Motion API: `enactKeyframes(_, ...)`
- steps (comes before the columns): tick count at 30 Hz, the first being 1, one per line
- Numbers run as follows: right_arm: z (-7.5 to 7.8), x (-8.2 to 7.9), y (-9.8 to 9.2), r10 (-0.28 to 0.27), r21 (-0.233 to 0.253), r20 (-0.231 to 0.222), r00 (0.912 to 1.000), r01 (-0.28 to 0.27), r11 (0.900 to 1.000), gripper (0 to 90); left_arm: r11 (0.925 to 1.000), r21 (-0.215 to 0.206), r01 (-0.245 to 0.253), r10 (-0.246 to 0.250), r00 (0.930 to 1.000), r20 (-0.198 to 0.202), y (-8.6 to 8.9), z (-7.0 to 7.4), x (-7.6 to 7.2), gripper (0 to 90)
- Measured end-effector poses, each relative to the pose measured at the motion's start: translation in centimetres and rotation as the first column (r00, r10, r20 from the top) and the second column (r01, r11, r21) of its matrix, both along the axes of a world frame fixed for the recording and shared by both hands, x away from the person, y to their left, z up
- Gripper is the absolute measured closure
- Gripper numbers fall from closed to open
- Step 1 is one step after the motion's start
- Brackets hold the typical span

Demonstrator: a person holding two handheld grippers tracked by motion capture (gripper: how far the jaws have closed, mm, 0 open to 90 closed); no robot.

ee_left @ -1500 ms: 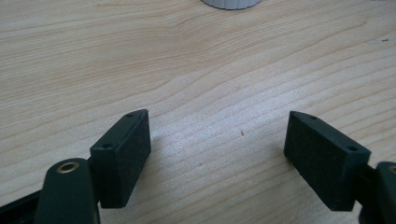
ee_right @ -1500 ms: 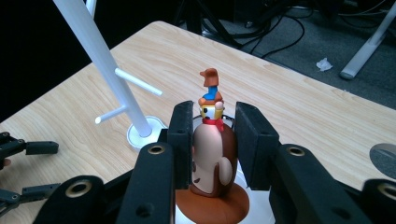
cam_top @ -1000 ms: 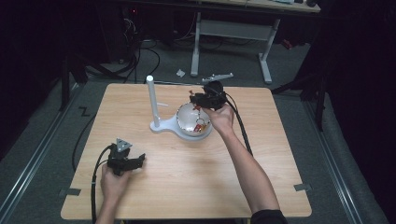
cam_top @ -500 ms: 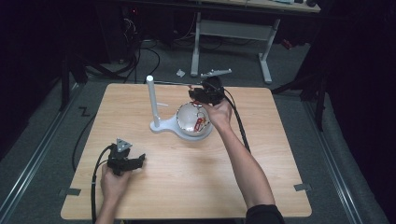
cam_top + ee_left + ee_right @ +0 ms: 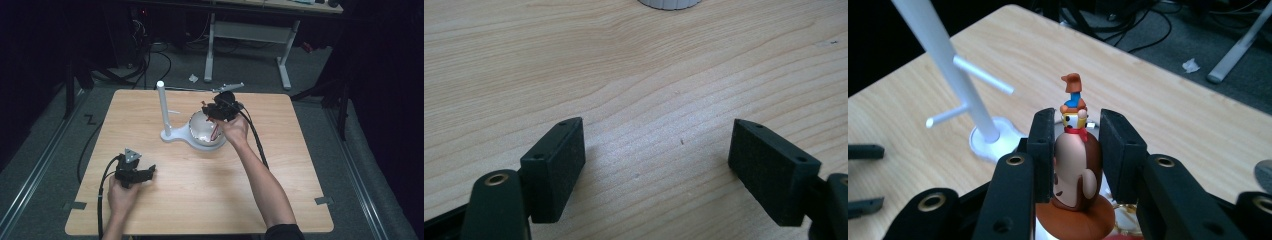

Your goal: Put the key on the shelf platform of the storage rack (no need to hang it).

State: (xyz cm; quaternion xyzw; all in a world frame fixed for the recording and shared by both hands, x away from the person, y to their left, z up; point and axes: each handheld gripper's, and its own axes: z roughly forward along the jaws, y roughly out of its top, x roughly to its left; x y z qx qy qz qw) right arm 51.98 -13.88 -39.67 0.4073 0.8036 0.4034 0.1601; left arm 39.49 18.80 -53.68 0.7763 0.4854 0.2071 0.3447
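A small brown toy figure (image 5: 1074,165) with an orange hat and red scarf stands upright between the jaws of my right gripper (image 5: 1077,119), which is shut on its body. In the high view my right gripper (image 5: 220,107) hovers over the far rim of a round white bowl (image 5: 200,131) on a white stand. The stand's upright post (image 5: 163,107) has short side pegs. My left gripper (image 5: 149,172) rests low on the table near the front left, jaws wide open (image 5: 659,150) with bare wood between them.
The wooden table (image 5: 280,165) has bare wood to the right and front. A thick black cable (image 5: 255,140) trails from the right gripper along the forearm. Beyond the table's far edge stand desk legs (image 5: 285,60) and floor cables.
The right gripper with the figure has shifted only slightly above the bowl. The left gripper has stayed where it was, still open.
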Motion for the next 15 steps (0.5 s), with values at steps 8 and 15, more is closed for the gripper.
enactKeyframes(8,-2.3,-0.6,0.1,0.014,-0.029,-0.037,0.9992,-0.015,0.999,69.1,1.0,0.0,0.0,0.0,1.0,0.0,0.0,0.0,0.0,23.1)
enactKeyframes(15,-3.5,-0.5,-0.2,-0.009,-0.048,-0.068,0.9977,0.005,0.999,68.9,1.0,0.001,0.0,0.0,1.0,0.001,0.0,0.0,0.0,23.1)
